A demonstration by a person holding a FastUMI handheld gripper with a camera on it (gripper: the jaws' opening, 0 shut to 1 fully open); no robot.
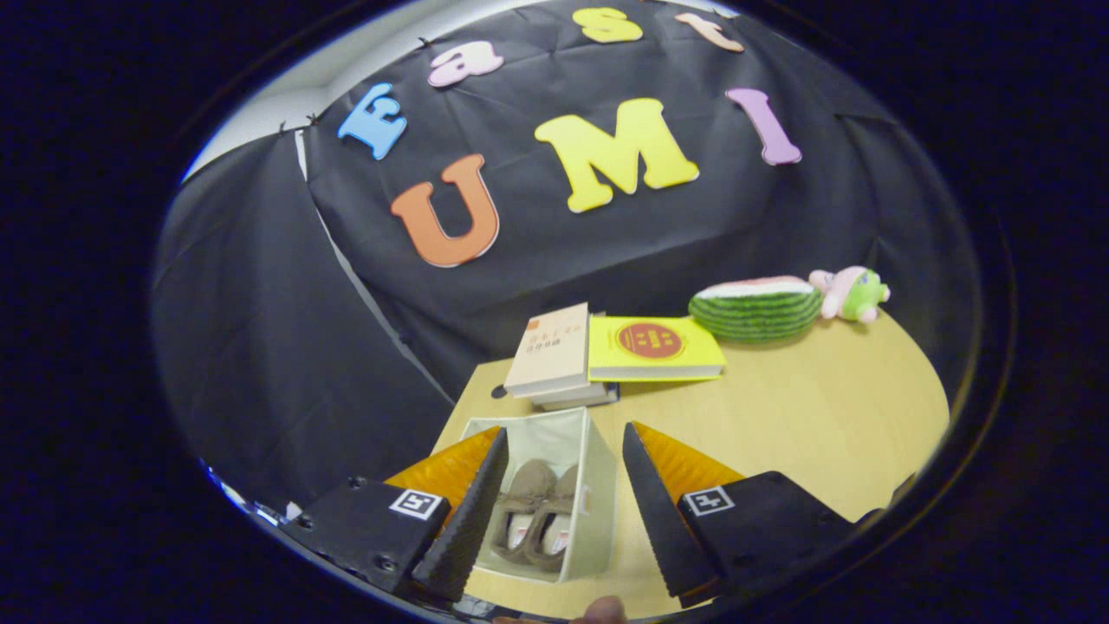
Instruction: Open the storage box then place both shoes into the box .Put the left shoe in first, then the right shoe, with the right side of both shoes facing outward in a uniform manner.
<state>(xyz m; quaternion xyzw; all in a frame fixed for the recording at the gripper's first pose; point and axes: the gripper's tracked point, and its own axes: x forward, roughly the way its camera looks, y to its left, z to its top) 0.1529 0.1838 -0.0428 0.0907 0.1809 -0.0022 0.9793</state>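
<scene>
An open pale storage box [598, 472] stands on the wooden table below the fingers. Two brown moccasin-style shoes [530, 513] lie side by side inside it, toes toward the far wall of the box. My gripper [559, 511] hovers above the box, open, with nothing between its fingers. The left finger [472, 511] hangs over the box's left edge and the right finger [654, 511] is over the table just right of the box.
A stack of books [554, 355] and a yellow book [651, 347] lie beyond the box. A watermelon-slice toy [755, 308] and a pink and green plush [853, 293] sit at the table's [823, 416] far right. A fingertip [602, 609] shows beneath the fingers.
</scene>
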